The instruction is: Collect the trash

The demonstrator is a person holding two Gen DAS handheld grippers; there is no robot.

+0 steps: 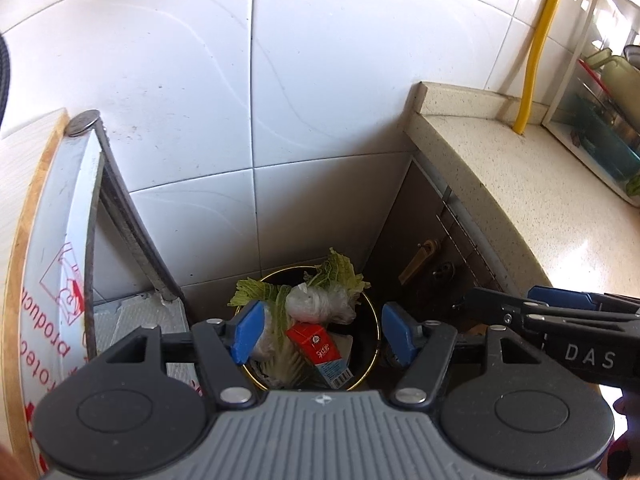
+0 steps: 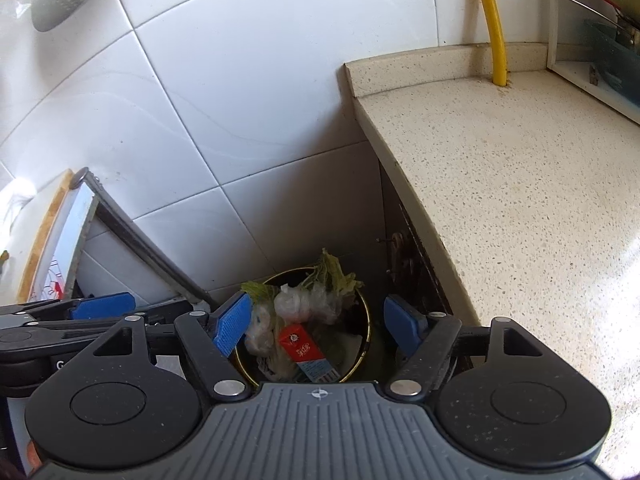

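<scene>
Both held above the round bin at lower centre of each view, tucked in the corner between tiled wall and counter, presumably to keep drops falling straight in. Left gripper and right gripper: 2 jaws each parted, gripping nothing. In the bin already: red carton, bagged wad, cabbage leaves, so likely near done.
</scene>
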